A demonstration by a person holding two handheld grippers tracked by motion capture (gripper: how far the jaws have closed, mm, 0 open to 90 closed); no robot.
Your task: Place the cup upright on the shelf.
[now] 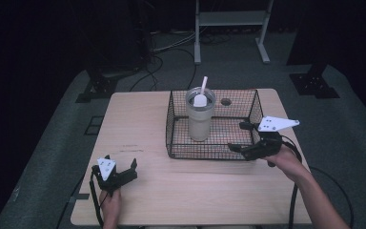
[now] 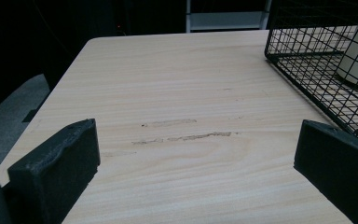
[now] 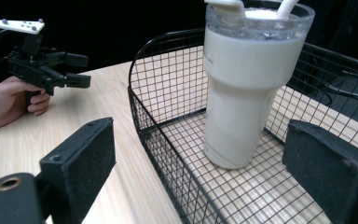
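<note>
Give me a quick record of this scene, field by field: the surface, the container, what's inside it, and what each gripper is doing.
surface: light wooden table
container: black wire mesh basket, toward the table's far right
contents: cream tumbler with clear lid and white straw, upright in the basket
left gripper: open, holding nothing, over the table's near left
right gripper: open, holding nothing, at the basket's near right corner
table marks: faint scuffs on the wood

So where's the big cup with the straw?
In the high view the cup stands upright inside the black wire basket, toward its left half at mid-table; the right gripper is at the basket's near right corner.
</note>
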